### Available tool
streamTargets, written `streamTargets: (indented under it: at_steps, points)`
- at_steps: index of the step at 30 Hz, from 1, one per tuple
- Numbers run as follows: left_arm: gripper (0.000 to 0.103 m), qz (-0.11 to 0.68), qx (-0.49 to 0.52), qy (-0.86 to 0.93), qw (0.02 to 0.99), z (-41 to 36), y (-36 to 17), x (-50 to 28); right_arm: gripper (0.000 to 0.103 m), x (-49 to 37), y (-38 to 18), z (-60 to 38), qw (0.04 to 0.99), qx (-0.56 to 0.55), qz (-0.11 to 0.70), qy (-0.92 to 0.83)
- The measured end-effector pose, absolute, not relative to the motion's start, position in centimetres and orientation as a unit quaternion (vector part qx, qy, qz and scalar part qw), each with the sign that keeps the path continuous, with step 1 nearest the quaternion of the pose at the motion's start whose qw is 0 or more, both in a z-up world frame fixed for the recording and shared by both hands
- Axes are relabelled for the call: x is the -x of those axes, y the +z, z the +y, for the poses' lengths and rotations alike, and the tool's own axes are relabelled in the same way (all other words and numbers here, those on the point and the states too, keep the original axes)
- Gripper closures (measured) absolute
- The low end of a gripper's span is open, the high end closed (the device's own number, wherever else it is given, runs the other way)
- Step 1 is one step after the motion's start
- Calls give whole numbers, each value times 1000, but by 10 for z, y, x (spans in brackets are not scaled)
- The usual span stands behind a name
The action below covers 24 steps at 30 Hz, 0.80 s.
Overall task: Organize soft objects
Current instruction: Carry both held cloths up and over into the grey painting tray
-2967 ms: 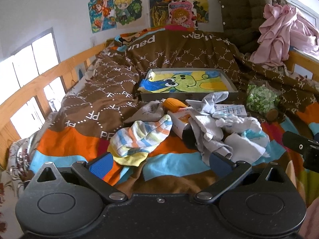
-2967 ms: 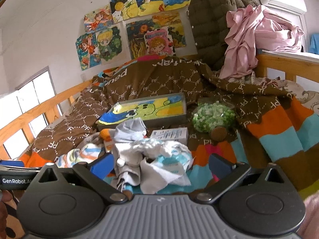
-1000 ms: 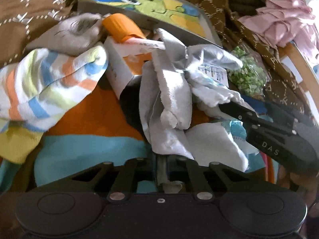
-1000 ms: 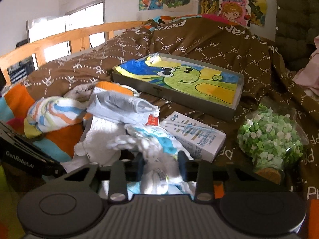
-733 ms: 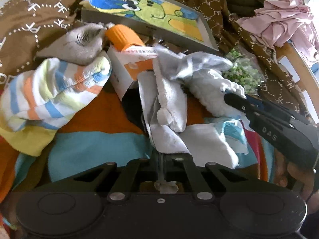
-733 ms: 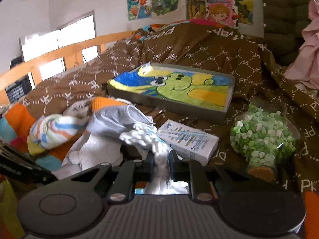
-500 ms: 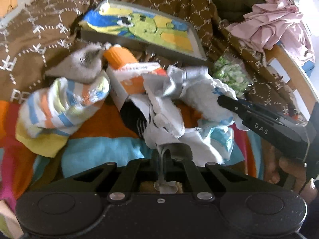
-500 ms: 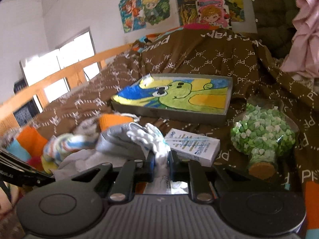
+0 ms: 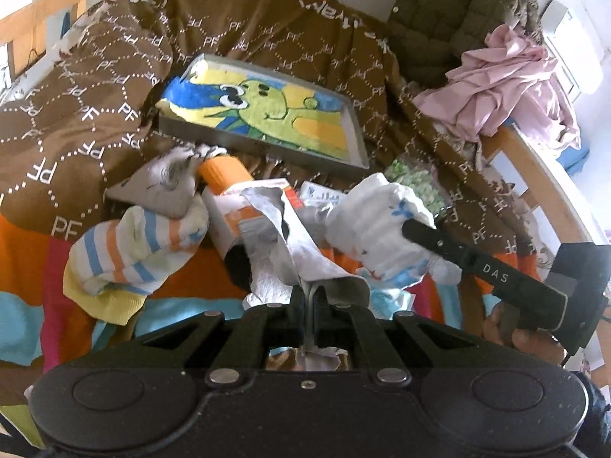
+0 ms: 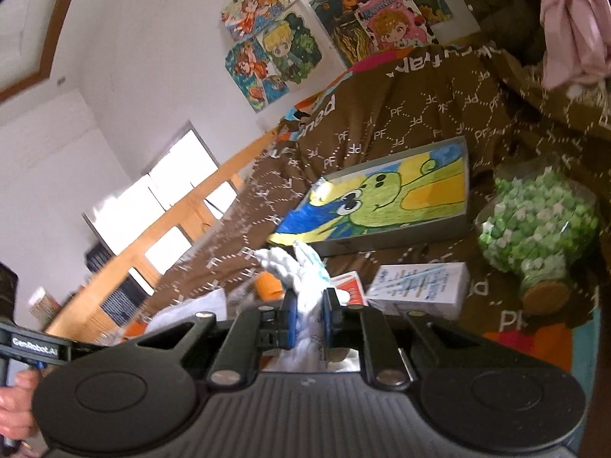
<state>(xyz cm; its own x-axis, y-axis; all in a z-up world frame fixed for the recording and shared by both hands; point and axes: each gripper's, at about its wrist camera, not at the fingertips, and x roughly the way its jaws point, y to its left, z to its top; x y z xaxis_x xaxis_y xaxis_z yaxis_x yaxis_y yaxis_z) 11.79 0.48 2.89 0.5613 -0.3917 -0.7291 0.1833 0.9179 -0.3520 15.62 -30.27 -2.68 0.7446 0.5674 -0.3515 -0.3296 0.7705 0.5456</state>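
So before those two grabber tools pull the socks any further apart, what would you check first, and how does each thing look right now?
1. Left gripper shut on the grey sock: ok, edge pinched.
2. Right gripper shut on the white sock: ok, cloth bunched between the pads.
3. The two socks separated: cannot tell, they overlap in the left wrist view.
4. Orange-and-white box free of the grey sock: not ok, the sock drapes over it.
5. Striped sock out of the way: ok, lying off to the side.
6. Tray with the frog picture clear to receive things: ok.
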Motion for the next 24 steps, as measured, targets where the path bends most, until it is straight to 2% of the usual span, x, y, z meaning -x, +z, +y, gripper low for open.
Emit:
streamTargets:
  at_steps: [12, 17, 24]
  points:
    - [100, 387, 135, -171, 896, 3, 50, -147, 88, -166, -10, -307, 917, -248, 186, 251]
    - [100, 354, 134, -160, 912, -9, 51, -191, 88, -210, 2, -306, 930, -240, 158, 230]
    - [99, 317, 127, -134, 930, -33, 30, -276, 88, -294, -15, -313, 941, -245, 146, 184]
